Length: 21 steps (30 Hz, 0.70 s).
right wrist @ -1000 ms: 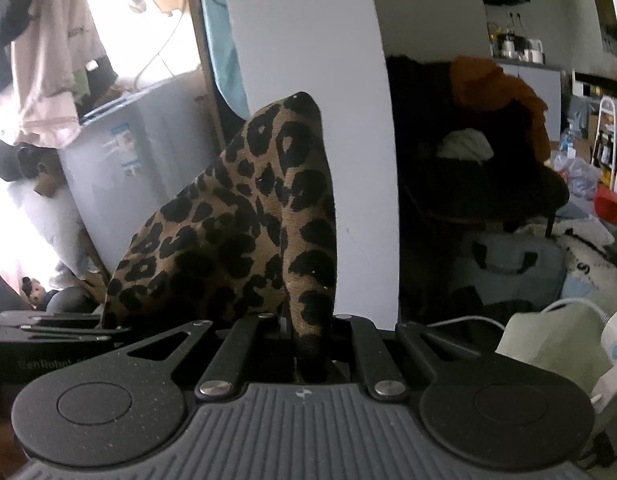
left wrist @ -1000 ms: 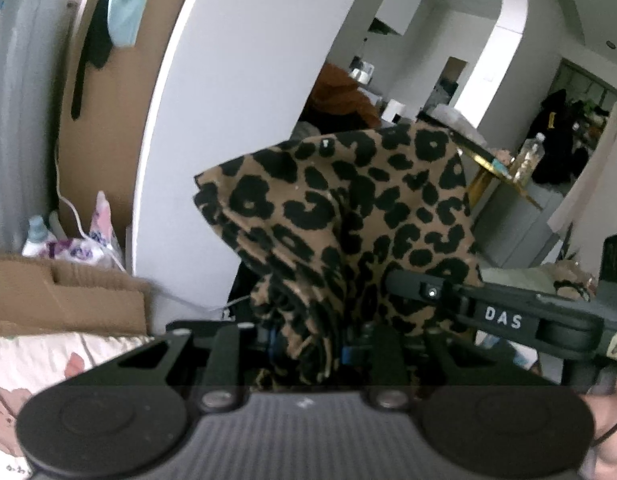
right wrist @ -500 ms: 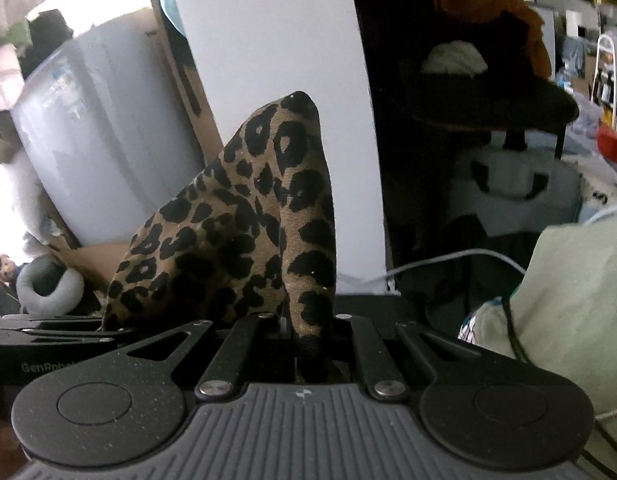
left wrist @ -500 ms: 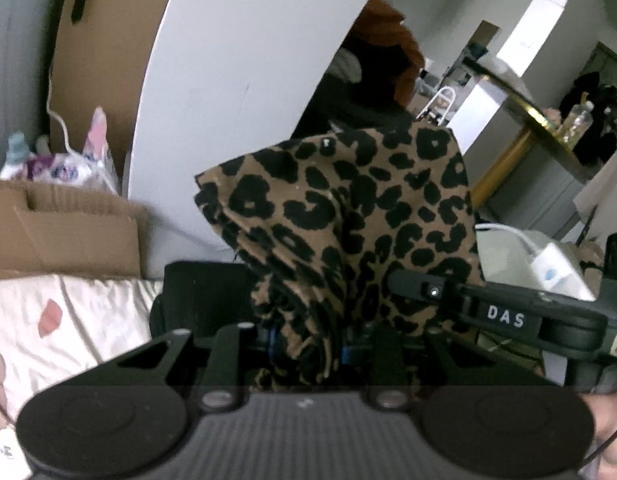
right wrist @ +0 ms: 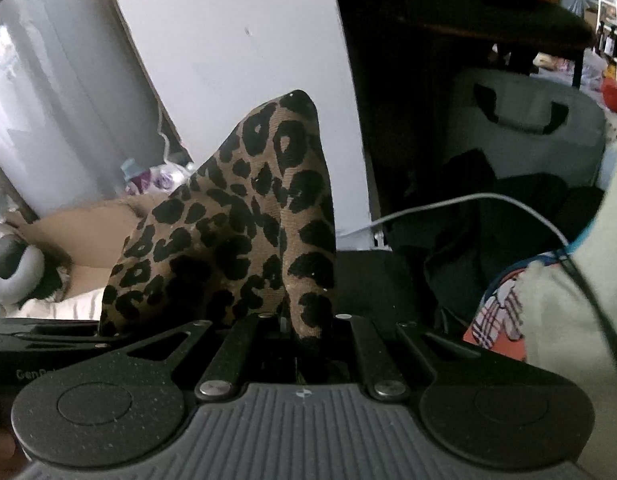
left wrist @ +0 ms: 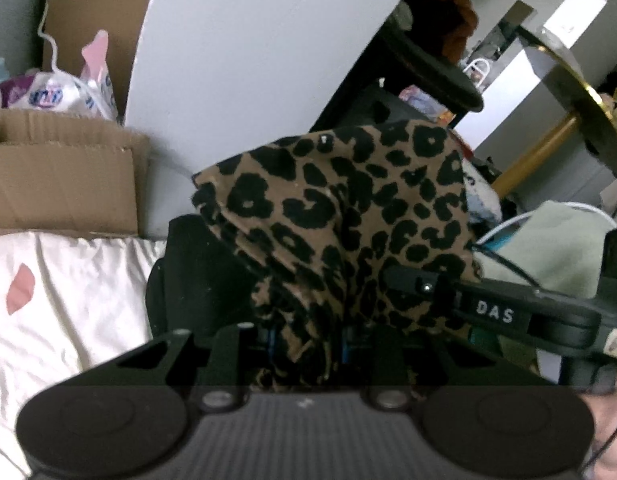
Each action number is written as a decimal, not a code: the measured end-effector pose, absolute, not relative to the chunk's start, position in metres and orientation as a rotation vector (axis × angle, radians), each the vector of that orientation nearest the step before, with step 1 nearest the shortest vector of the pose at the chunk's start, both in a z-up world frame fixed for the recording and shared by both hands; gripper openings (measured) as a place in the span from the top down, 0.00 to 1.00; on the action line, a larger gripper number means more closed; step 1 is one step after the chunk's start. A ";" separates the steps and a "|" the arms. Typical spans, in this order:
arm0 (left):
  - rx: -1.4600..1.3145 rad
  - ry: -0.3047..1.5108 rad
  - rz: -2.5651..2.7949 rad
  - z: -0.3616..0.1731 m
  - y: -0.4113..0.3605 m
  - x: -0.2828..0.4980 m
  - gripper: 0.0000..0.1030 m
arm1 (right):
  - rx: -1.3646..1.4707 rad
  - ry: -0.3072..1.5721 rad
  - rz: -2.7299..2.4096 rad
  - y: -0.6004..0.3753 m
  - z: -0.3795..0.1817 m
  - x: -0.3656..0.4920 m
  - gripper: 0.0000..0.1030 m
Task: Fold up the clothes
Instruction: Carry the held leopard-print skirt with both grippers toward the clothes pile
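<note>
A: What was each gripper doing?

B: The left gripper [left wrist: 304, 344] was closed on a thick bunch of the leopard-print cloth [left wrist: 348, 216], which stood up in front of its camera. The right gripper [right wrist: 304, 336] was clamped nearly fully closed on a thin corner of the same cloth [right wrist: 248, 232], which rose to a point.

A: And where was the cloth?

B: Held up between both grippers, which were side by side, above a white bed sheet [left wrist: 68, 304] with pink marks. A cardboard box [left wrist: 60, 184] and a white panel [left wrist: 248, 48] stood behind.
</note>
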<state>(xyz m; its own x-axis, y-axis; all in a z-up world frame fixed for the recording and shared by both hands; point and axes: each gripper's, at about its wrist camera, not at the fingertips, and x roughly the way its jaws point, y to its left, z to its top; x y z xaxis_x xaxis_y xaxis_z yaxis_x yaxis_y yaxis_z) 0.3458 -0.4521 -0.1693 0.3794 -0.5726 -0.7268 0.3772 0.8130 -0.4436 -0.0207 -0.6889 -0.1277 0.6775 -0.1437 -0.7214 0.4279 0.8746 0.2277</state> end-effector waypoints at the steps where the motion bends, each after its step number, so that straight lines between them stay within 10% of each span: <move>1: -0.210 1.022 -0.616 -0.176 -0.455 0.352 0.72 | 0.404 0.769 -0.333 -0.693 -0.135 -0.016 0.95; 21: -0.220 1.075 -0.616 -0.293 -0.450 0.450 0.72 | 0.418 0.823 -0.295 -0.750 -0.261 0.075 0.95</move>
